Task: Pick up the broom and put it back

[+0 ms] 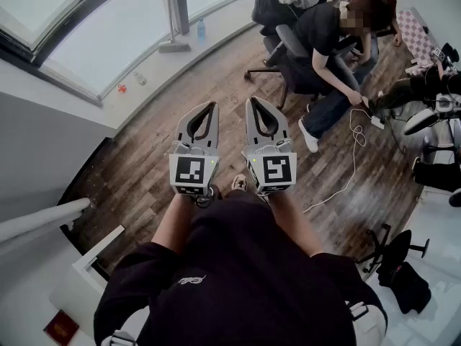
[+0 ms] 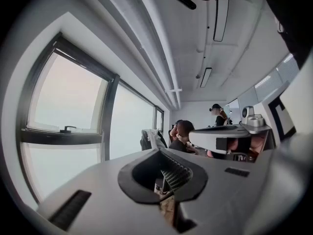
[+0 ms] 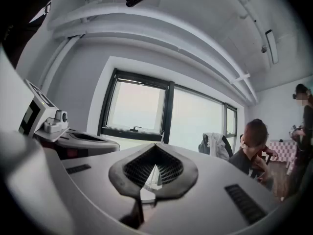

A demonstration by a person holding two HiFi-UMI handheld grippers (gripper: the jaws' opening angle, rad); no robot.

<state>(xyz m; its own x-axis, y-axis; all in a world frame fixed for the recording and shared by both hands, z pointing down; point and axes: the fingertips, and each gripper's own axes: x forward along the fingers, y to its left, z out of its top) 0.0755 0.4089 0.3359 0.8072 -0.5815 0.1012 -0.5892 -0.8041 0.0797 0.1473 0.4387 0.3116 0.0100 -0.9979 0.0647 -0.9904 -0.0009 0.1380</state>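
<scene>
The broom leans upright against the dark window pillar at the far wall, its pale head resting on the white sill ledge. My two grippers are held side by side at the middle of the head view, pointing level toward that wall and well short of the broom. The left gripper has its jaws meeting at the tip with nothing between them. The right gripper is likewise shut and empty. In the right gripper view a small pale bristled shape, apparently the broom, shows through the opening behind the closed tips. The left gripper view shows closed tips facing the windows.
A seated person in black bends forward on an office chair at the upper right, with another person behind. A white cable trails over the wooden floor. A water bottle stands on the sill. A black chair base is at the lower right.
</scene>
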